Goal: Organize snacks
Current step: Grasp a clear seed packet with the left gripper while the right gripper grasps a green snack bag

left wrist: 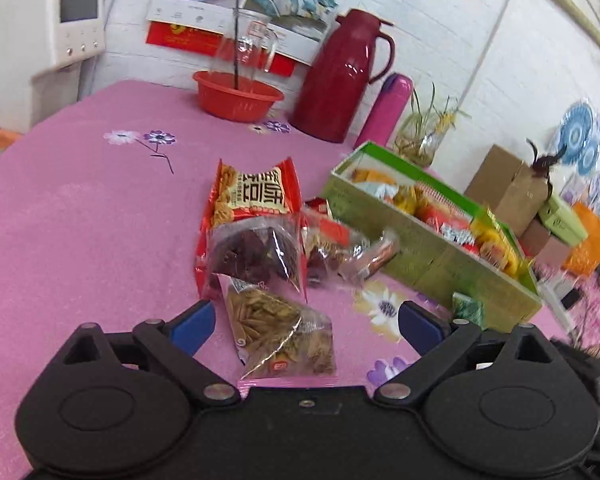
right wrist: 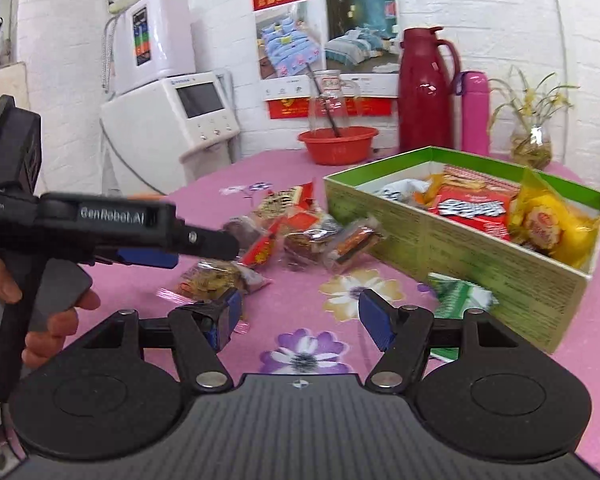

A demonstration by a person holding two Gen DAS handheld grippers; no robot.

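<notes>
Loose snack packets lie in a heap on the pink flowered tablecloth [left wrist: 80, 216]: a red bag [left wrist: 256, 192], a clear packet of dark fruit [left wrist: 256, 252] and a clear packet of yellow-brown sticks [left wrist: 284, 332]. My left gripper [left wrist: 306, 328] is open, its blue fingers [left wrist: 194, 326] either side of the sticks packet without touching it. A green box [left wrist: 420, 256] holding several snacks stands to the right. In the right wrist view my right gripper [right wrist: 300, 318] stands wide open over the cloth with nothing between its fingers. The heap [right wrist: 300, 236] lies ahead and the box [right wrist: 480, 256] at the right.
A small green packet [right wrist: 458, 292] lies against the box's near wall. At the back stand a red basin [right wrist: 336, 144] with a glass jar, a red thermos [right wrist: 424, 88], a pink bottle [right wrist: 474, 112] and a plant vase [right wrist: 534, 142]. A hand [right wrist: 52, 320] holds the left gripper at the left.
</notes>
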